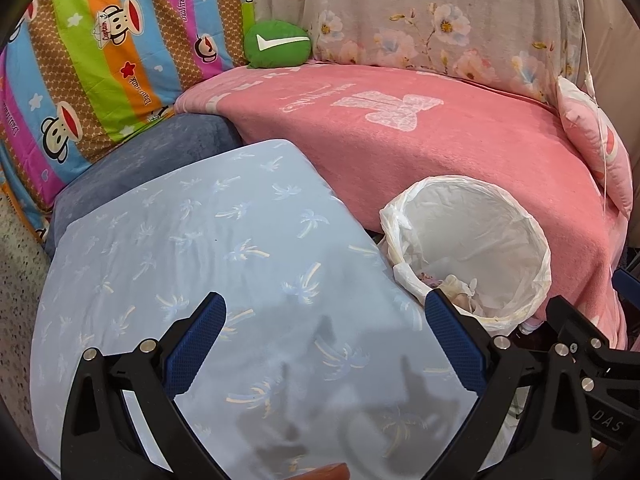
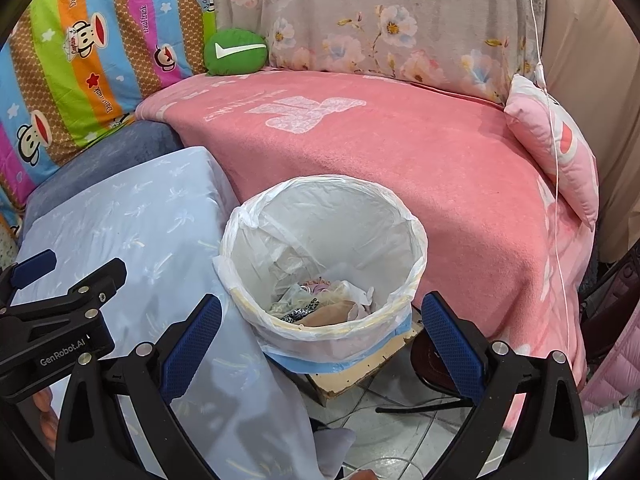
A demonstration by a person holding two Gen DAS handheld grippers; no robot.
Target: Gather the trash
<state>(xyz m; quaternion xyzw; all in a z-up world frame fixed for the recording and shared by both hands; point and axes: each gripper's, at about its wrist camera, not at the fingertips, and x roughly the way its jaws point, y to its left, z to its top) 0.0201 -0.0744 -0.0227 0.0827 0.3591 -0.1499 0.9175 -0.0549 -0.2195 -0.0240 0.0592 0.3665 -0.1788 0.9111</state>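
Note:
A round bin with a white plastic liner [image 2: 324, 256] stands between the pale blue cushion and the pink bed; crumpled trash [image 2: 320, 304] lies at its bottom. My right gripper [image 2: 320, 320] hangs over the bin's near rim, open wide, nothing between its blue pads. In the left wrist view the same bin [image 1: 472, 248] sits to the right. My left gripper [image 1: 324, 320] hovers open over the blue cushion [image 1: 224, 264], empty. The left gripper's body also shows at the right wrist view's left edge.
A pink blanket [image 2: 400, 152] covers the bed behind the bin. A green round cushion [image 2: 235, 52], a striped cartoon pillow [image 2: 80, 64], a floral pillow [image 2: 400, 20] and a pink pillow [image 2: 560, 148] line the back. A white cord [image 2: 554, 160] hangs at right. Tiled floor lies below.

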